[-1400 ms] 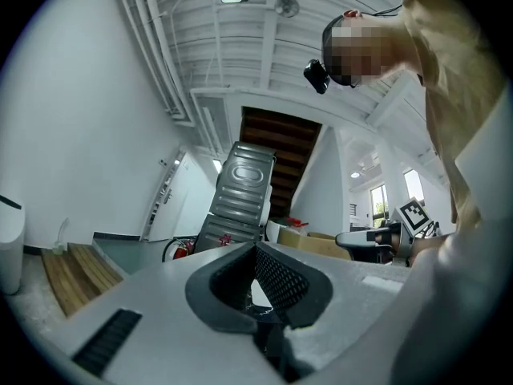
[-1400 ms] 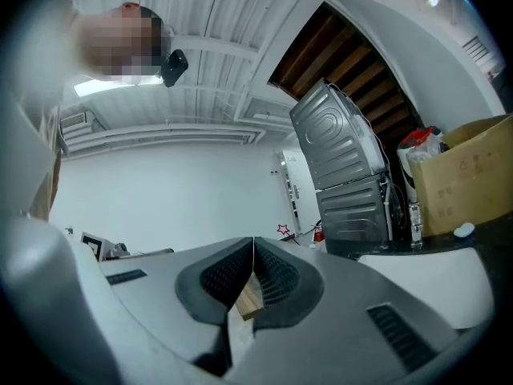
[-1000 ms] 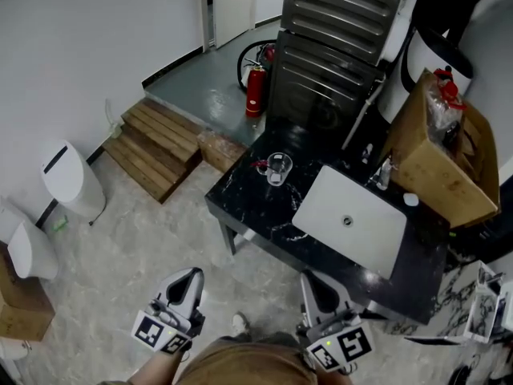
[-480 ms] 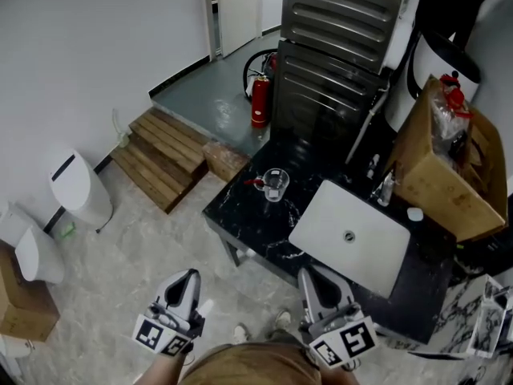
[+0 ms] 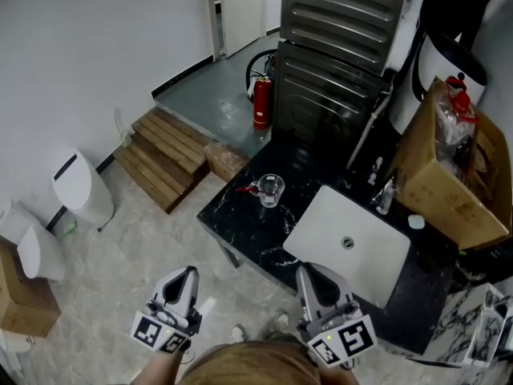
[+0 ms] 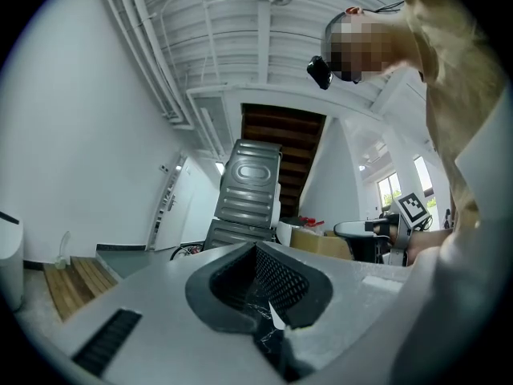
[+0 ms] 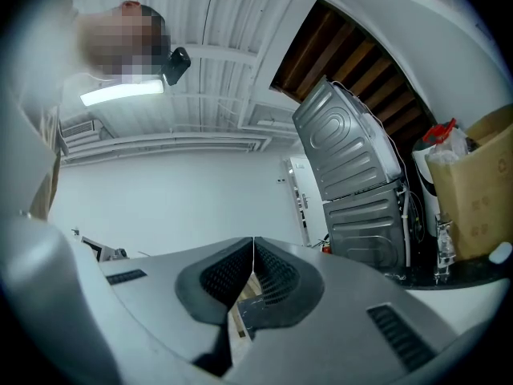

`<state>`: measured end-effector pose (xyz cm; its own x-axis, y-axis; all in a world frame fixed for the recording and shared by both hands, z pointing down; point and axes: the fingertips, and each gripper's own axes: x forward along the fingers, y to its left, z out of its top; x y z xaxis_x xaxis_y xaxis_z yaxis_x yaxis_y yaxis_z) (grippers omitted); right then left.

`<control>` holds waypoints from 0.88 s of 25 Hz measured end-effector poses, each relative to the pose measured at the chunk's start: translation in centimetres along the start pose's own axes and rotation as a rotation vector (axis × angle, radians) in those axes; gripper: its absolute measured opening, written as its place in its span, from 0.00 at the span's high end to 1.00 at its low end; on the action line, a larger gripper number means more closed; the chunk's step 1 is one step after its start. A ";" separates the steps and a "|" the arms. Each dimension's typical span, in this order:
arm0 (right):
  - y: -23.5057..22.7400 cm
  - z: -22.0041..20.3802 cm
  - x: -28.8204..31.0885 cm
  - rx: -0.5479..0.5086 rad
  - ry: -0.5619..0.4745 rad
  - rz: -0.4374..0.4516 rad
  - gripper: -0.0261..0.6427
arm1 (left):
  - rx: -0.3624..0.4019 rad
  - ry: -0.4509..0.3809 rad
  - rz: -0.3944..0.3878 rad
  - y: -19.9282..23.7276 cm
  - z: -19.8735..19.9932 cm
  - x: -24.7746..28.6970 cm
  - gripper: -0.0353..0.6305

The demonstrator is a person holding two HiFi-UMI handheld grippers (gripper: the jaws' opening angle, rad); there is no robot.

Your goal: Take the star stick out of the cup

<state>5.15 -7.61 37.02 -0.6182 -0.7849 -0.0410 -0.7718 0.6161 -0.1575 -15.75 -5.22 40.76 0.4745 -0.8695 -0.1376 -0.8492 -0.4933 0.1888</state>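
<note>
A clear glass cup [image 5: 270, 189] stands near the far left corner of the black marble table [image 5: 232, 219]. The red star stick [image 5: 249, 188] pokes out of it to the left. Both grippers are held low in front of the person, well short of the table and the cup. My left gripper [image 5: 189, 273] is shut, with nothing between its jaws [image 6: 255, 249]. My right gripper [image 5: 308, 271] is shut and empty as well [image 7: 253, 243]. The left gripper view also catches the right gripper [image 6: 383, 229] off to the side.
A white basin [image 5: 346, 243] is set into the table, with a tap [image 5: 385, 191] behind it. A cardboard box [image 5: 453, 175] sits at the right, a grey metal cabinet [image 5: 345, 46] behind. A red fire extinguisher [image 5: 261, 103], wooden steps [image 5: 164, 155] and a white bin [image 5: 80, 187] stand on the floor.
The table and cup have slid lower and leftward in the head view as the person steps nearer. Both grippers travel along with the person and stay shut.
</note>
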 end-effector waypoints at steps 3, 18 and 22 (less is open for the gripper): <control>-0.1 -0.1 0.1 -0.004 0.003 0.001 0.96 | 0.002 0.007 0.003 0.5 -0.1 0.4 0.95; -1.3 -0.7 0.2 0.016 0.007 -0.014 0.96 | 0.029 0.065 -0.030 1.3 0.1 4.1 0.94; -1.7 -0.6 0.2 0.017 0.006 -0.020 0.96 | 0.031 0.077 -0.038 1.4 -0.3 4.9 0.94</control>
<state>6.25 -8.72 37.90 -0.6040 -0.7964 -0.0320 -0.7811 0.5994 -0.1750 -14.50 -10.17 40.66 0.5224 -0.8500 -0.0686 -0.8361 -0.5263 0.1547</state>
